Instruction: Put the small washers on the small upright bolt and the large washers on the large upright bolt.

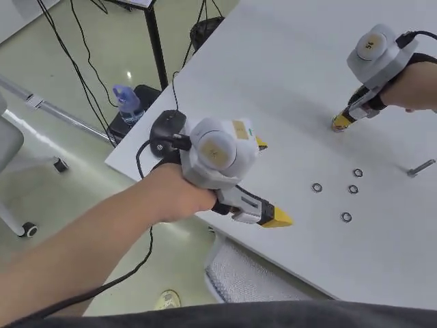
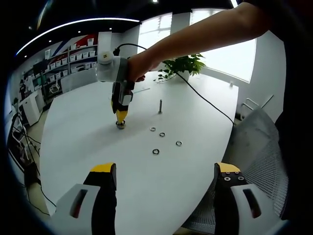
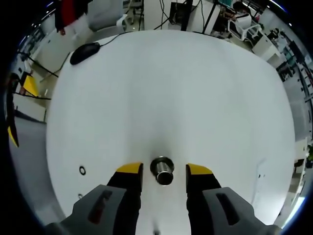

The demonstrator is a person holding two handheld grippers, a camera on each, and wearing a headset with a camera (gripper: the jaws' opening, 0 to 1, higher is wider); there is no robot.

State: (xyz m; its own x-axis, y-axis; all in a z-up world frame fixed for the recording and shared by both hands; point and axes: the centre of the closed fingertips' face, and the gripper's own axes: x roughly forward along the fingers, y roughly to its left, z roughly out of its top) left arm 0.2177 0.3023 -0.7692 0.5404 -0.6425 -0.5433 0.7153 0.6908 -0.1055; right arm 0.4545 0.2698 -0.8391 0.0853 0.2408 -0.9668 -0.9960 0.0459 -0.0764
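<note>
washers [image 1: 353, 189] on white table [image 1: 287, 82] | shelves [image 2: 73, 54] | left gripper [image 2: 165, 169] jaws open | right gripper [image 3: 164, 170] jaws open astride bolt [image 3: 162, 166]

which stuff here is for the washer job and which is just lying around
For the job: four washers, small upright bolt, large upright bolt between the right gripper's open jaws.
Lying about: computer mouse, water bottle, potted plant, mesh chair.

White table [image 1: 287, 82] bears four washers [image 1: 317, 187], two bolts [image 1: 421, 167] and a mouse [image 1: 167, 126]
</note>
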